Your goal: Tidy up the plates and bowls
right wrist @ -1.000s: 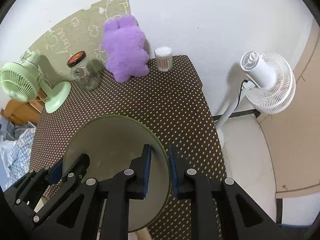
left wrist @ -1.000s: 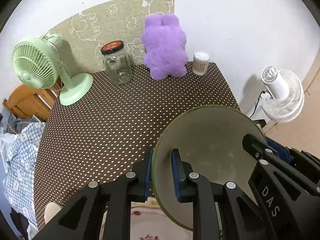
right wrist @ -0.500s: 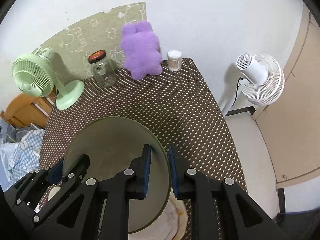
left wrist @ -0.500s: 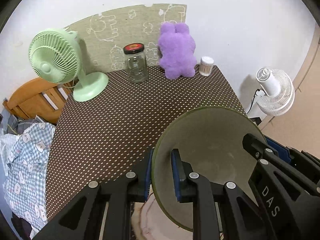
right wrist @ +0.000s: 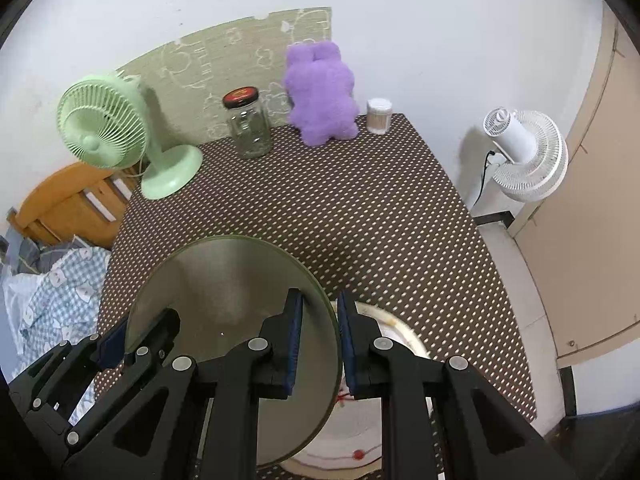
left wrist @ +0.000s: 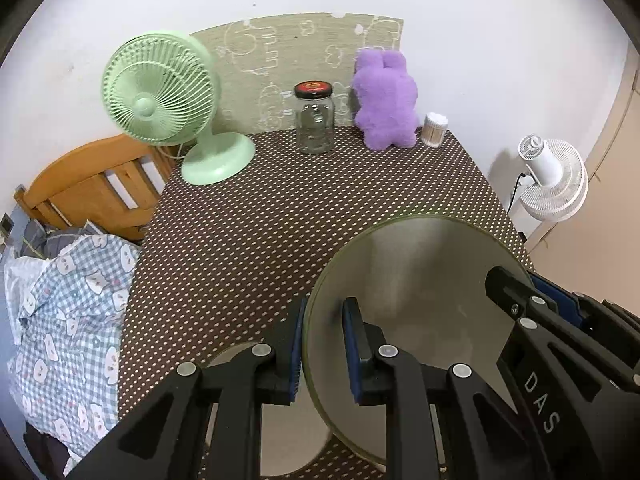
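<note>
L gripper (left wrist: pixel 322 344) & R gripper (right wrist: pixel 319 340) jaws both clamped on green plate (left wrist: pixel 416 280) rim.

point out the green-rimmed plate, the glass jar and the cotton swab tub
green-rimmed plate (left wrist: pixel 420 272), left wrist view, bare inner face
glass jar (left wrist: pixel 315 126), left wrist view, clear body
cotton swab tub (right wrist: pixel 379 117), right wrist view, side wall

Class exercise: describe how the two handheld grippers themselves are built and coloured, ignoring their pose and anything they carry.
Both are matte black plastic frames with triangular cut-outs and round silver screw heads. Each left gripper finger and right gripper finger ends in a flat blue pad. The right gripper's side carries white "DAS" lettering. No cables, sleeves or hands are visible.
</note>
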`<move>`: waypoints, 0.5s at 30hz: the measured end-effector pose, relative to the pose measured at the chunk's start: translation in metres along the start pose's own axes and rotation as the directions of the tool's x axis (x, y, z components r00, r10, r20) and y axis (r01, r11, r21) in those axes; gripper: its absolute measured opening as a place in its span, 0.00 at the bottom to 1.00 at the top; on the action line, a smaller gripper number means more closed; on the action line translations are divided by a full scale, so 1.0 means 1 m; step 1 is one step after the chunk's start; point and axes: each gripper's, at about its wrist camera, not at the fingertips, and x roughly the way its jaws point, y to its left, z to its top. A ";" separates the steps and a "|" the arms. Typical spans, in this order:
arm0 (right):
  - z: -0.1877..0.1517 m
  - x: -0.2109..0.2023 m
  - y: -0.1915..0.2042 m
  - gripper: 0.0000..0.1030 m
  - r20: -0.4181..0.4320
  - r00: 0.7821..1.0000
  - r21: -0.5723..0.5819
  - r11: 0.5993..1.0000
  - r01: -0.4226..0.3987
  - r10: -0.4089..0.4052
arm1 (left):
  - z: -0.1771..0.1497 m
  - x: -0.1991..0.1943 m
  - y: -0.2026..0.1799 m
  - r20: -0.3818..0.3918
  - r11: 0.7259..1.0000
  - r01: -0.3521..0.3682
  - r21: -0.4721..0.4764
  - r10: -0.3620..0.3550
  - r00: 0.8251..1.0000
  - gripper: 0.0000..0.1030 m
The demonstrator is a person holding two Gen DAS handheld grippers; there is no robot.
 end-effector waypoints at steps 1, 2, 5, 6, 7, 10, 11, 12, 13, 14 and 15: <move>-0.003 -0.001 0.004 0.21 0.000 1.000 -0.001 1.000 -0.001 0.001 | -0.003 -0.001 0.004 0.000 1.000 -0.001 -0.001 0.001 1.000 0.15; -0.006 -0.002 0.008 0.21 -0.001 1.000 -0.001 1.000 -0.001 0.001 | -0.006 -0.002 0.009 0.000 1.000 -0.002 -0.002 0.002 1.000 0.15; -0.015 -0.004 0.021 0.21 -0.004 1.000 -0.006 1.000 -0.005 0.005 | -0.013 -0.003 0.019 -0.003 1.000 -0.005 -0.006 0.005 1.000 0.15; -0.017 -0.004 0.024 0.21 -0.006 1.000 -0.009 1.000 -0.005 0.005 | -0.016 -0.004 0.024 -0.005 1.000 -0.006 -0.007 0.006 1.000 0.15; -0.019 -0.003 0.028 0.21 -0.008 1.000 -0.011 1.000 -0.007 0.006 | -0.018 -0.004 0.028 -0.006 1.000 -0.007 -0.009 0.007 1.000 0.15; -0.027 -0.003 0.039 0.21 -0.014 1.000 -0.021 1.000 -0.011 0.010 | -0.025 -0.004 0.039 -0.012 1.000 -0.013 -0.013 0.012 1.000 0.15; -0.030 -0.002 0.044 0.21 -0.018 1.000 -0.026 1.000 -0.012 0.011 | -0.026 -0.003 0.041 -0.014 1.000 -0.014 -0.012 0.014 1.000 0.15; -0.032 -0.002 0.047 0.21 -0.021 1.000 -0.028 1.000 -0.012 0.011 | -0.029 -0.002 0.044 -0.018 1.000 -0.015 -0.012 0.015 1.000 0.15; -0.035 -0.001 0.051 0.21 -0.026 1.000 -0.031 0.999 -0.012 0.012 | -0.031 -0.002 0.048 -0.022 1.000 -0.017 -0.012 0.016 1.000 0.15; -0.037 0.001 0.053 0.21 -0.030 0.999 -0.033 0.999 -0.013 0.012 | -0.034 -0.001 0.051 -0.026 1.000 -0.019 -0.012 0.018 0.999 0.15; -0.039 0.002 0.056 0.21 -0.038 0.999 -0.036 0.999 -0.016 0.014 | -0.037 0.000 0.054 -0.031 1.000 -0.021 -0.014 0.020 0.999 0.15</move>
